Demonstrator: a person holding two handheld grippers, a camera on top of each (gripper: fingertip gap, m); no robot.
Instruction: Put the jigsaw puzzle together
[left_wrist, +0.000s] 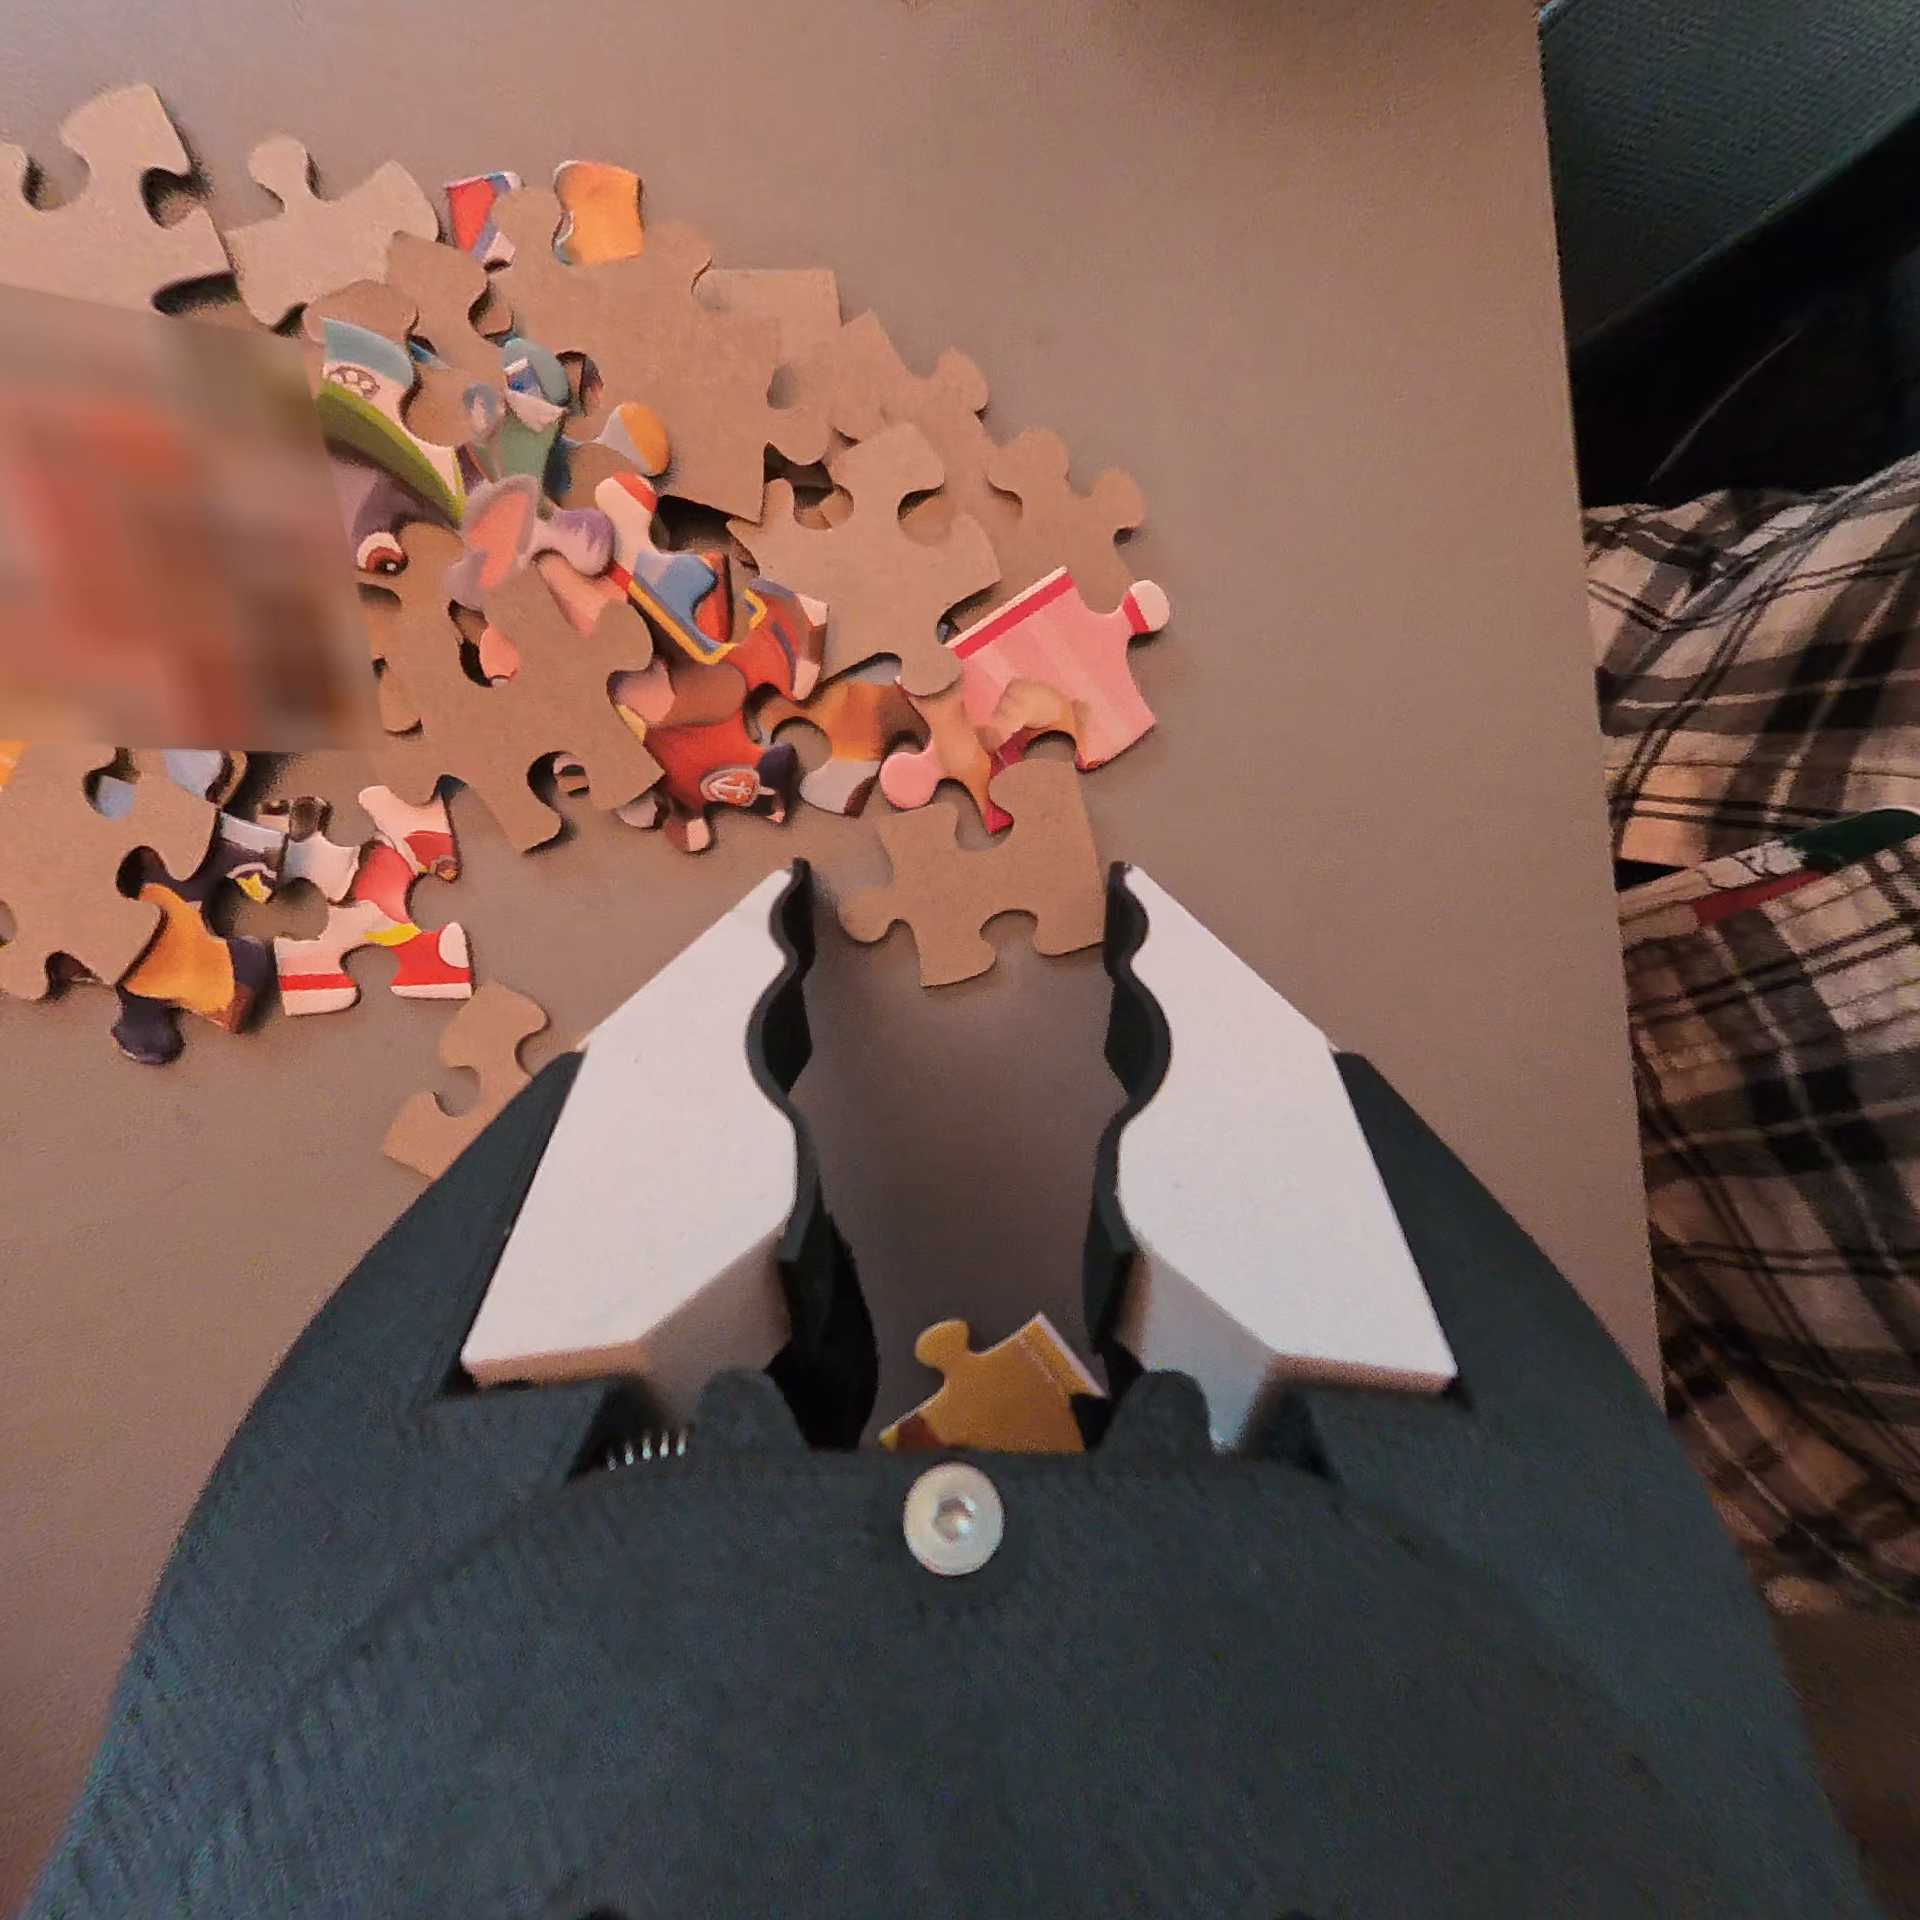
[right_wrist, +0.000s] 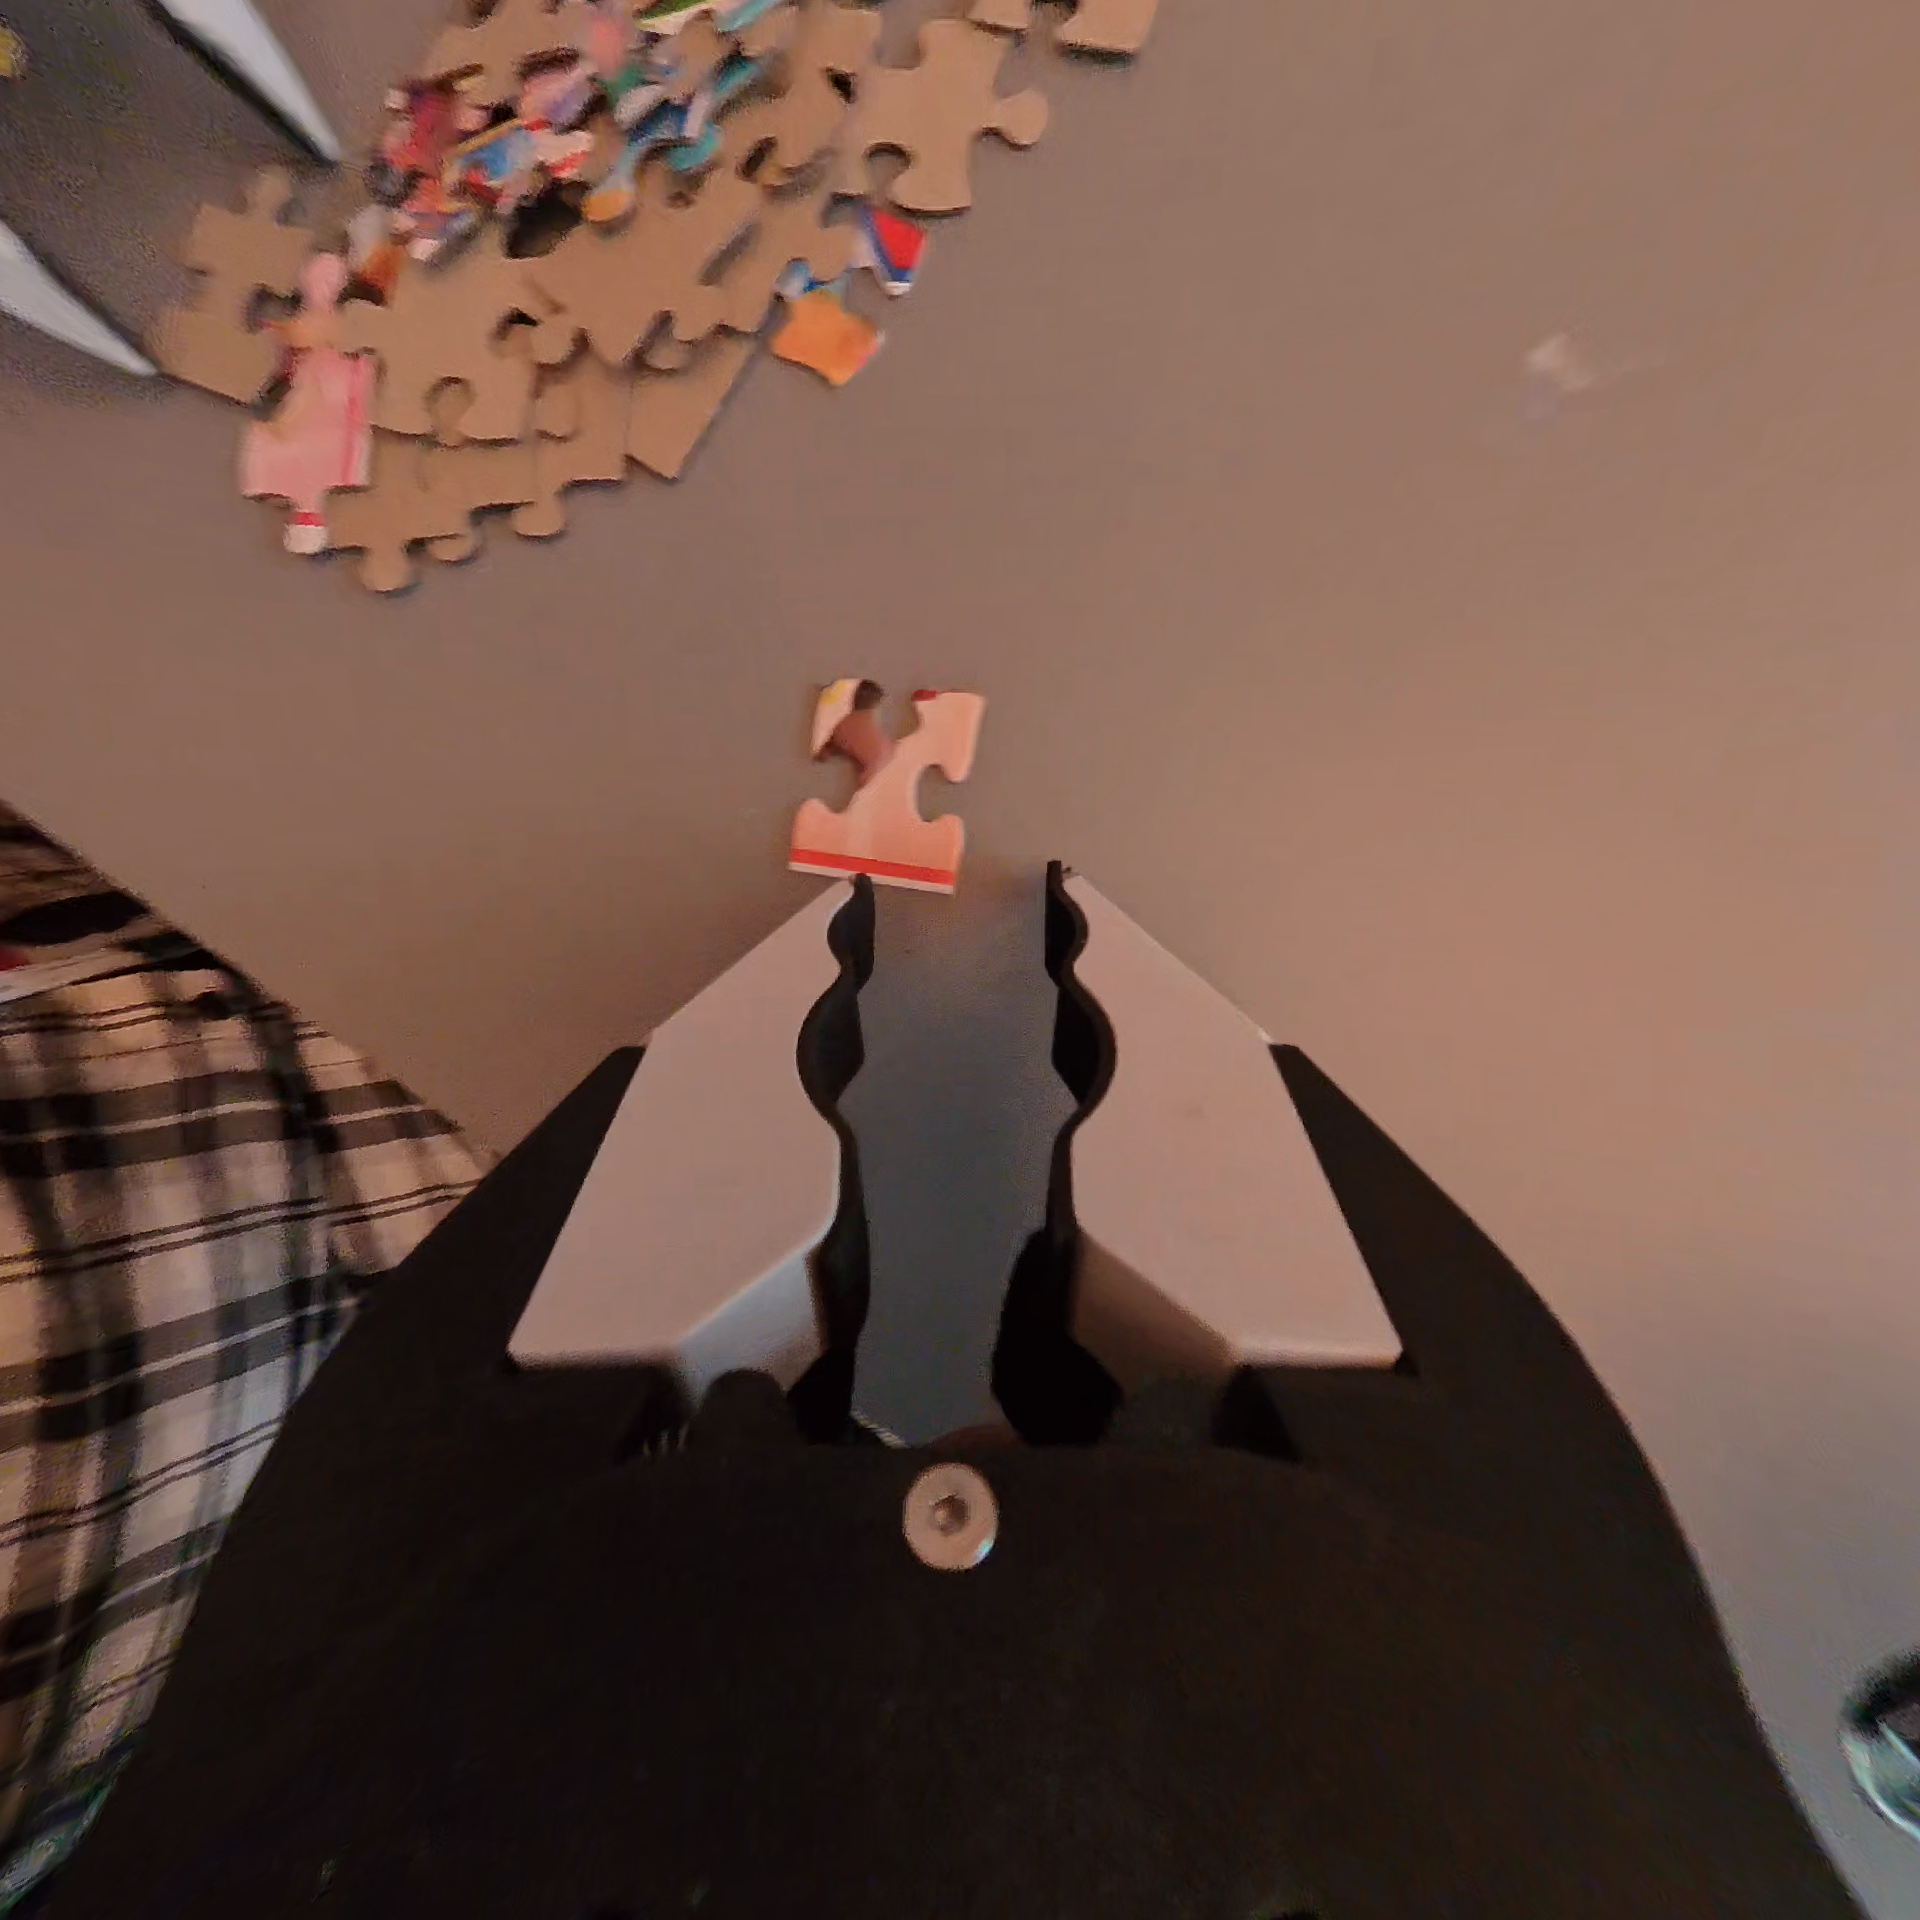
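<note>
Grey desk (left_wrist: 1299, 312) bearing a loose heap of jigsaw pieces (left_wrist: 644, 540) near its right edge, many lying cardboard side up. Left tongs (left_wrist: 956, 883) spread and empty, straddling a face-down piece (left_wrist: 977, 894). Right tongs (right_wrist: 954, 873) likewise spread, tips just short of a lone pink-and-white piece (right_wrist: 894, 790) lying apart from the heap. Risk: flat pieces offer little edge, so closing tongs may skid them away.
</note>
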